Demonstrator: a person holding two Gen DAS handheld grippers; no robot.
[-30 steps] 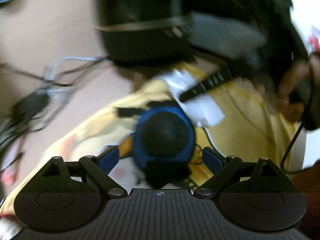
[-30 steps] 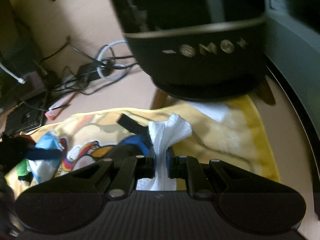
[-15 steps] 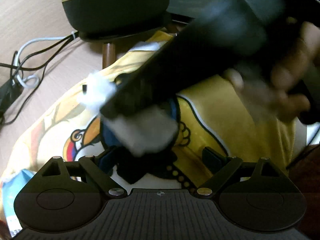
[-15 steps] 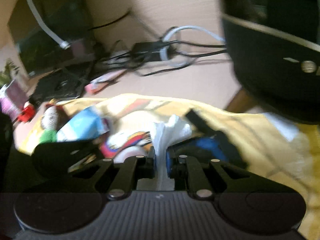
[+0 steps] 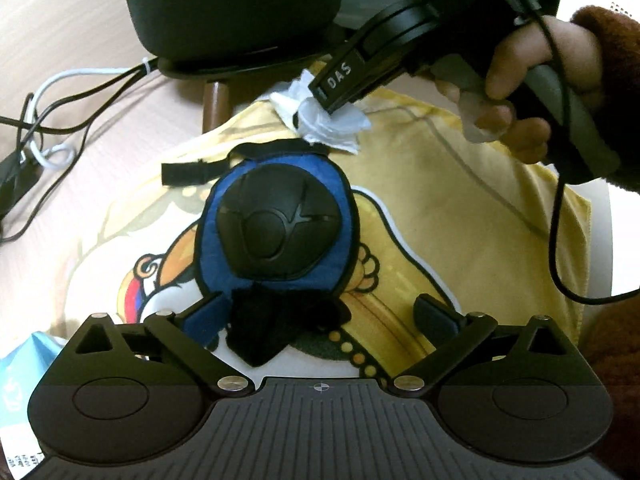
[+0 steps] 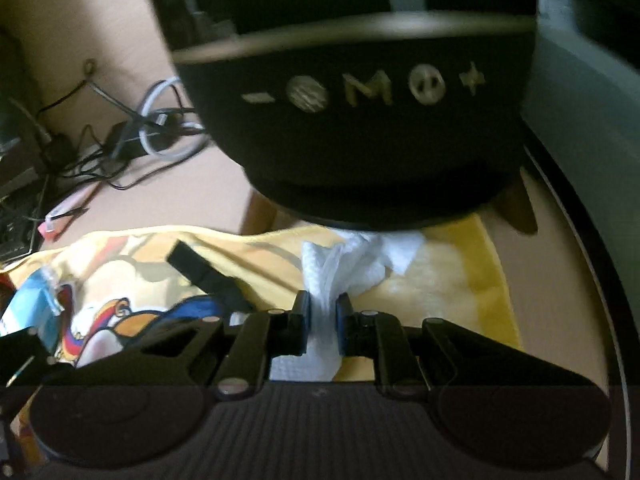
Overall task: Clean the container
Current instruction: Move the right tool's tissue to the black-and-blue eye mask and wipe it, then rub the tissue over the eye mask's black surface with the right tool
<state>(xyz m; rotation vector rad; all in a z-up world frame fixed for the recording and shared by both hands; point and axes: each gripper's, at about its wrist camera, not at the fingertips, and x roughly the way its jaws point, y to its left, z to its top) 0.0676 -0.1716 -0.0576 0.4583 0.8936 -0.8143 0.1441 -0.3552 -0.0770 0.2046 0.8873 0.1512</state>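
A round blue case with a black domed lid [image 5: 276, 224] lies on a yellow cartoon towel [image 5: 460, 208]. My left gripper [image 5: 320, 308] hangs just in front of it with its jaws opening wide. Only the case's black strap lies between the fingers, and the pads press on nothing. A hand [image 5: 520, 80] holds my right gripper [image 5: 324, 100] beyond the case, by the towel's far edge. That gripper [image 6: 322, 312] pinches a crumpled white tissue [image 6: 320, 276], and its jaws are opening slightly with the tissue still between the pads. The tissue [image 5: 336, 124] rests on the towel [image 6: 440, 280].
A black rounded speaker [image 5: 240, 12] on wooden legs stands right behind the towel and looms close in the right wrist view [image 6: 360, 120]. Tangled cables [image 5: 40, 140] lie at the left. A pale blue packet [image 5: 20, 364] sits at the towel's near left corner.
The right gripper carried the tissue off the blue case to the towel's far edge near the speaker. The left jaws spread wider, and the case now lies uncovered.
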